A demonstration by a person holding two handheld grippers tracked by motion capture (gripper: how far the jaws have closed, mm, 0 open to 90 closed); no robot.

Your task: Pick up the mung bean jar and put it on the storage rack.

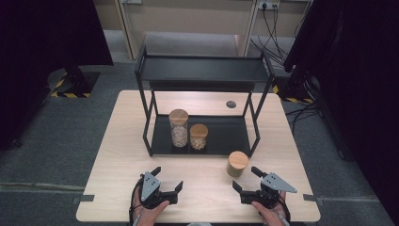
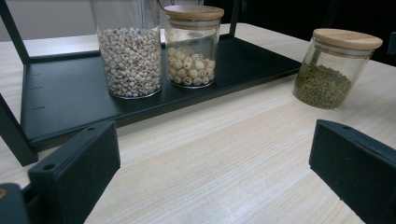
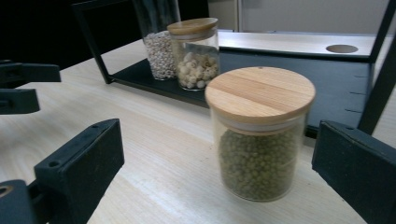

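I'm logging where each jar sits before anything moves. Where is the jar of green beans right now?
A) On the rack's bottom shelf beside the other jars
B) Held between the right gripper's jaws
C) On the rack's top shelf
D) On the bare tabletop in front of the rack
D: the jar of green beans stands on the wooden table, outside the black rack, ahead of the open right gripper.

Black shelf rack (image 1: 256, 136), wooden table (image 1: 117, 155)

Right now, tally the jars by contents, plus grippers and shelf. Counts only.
Jar of small pale grains: 1
Jar of large pale seeds: 1
Jar of green beans: 1
Black shelf: 1
Hand-held grippers, left and right: 2
Total: 6
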